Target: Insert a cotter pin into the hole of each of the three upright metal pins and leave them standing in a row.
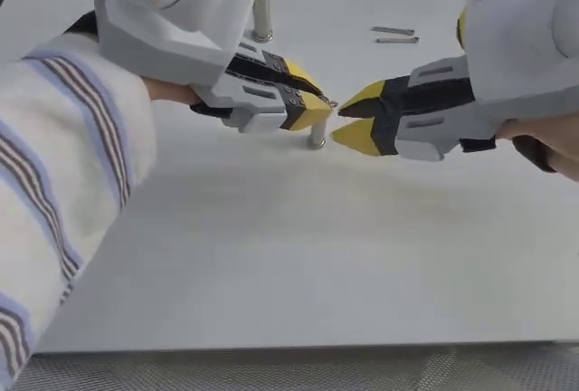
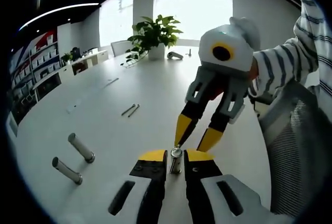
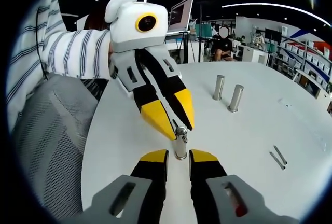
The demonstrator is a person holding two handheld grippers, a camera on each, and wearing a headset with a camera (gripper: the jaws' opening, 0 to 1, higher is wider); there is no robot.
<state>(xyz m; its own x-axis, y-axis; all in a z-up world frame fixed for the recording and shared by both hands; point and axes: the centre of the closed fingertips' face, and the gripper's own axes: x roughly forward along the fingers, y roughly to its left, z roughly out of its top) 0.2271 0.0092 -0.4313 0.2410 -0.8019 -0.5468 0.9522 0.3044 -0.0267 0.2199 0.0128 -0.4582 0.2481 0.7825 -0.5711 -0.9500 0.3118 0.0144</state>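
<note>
Between the facing tips of the two hand-held grippers, one upright metal pin (image 1: 316,139) stands on the white counter (image 1: 271,255). The left hand-held gripper (image 1: 322,110) comes at the pin's top with its jaws nearly together. A thin dark sliver juts from its tips, which I take to be a cotter pin (image 1: 331,101) pinched there, though it is too small to be sure. The right hand-held gripper (image 1: 337,123) is moderately open. In its own view the metal pin sits just ahead of the gap between its jaws, and I cannot tell whether either jaw touches it.

Beyond the left hand-held gripper stand two more metal pins (image 3: 219,87), close together. Beyond the right hand-held gripper, two loose cotter pins (image 1: 393,30) lie flat side by side.

The risks are probably these:
- The metal pin looks free-standing, so a sideways push from the cotter pin, if it misses the hole, could tip it over.
- The right jaws look too slack to brace the pin.
- The cotter pin could twist or slip in so slight a pinch and drop onto the counter.
- The left jaws hide the hole from above, which makes misalignment likely.
</note>
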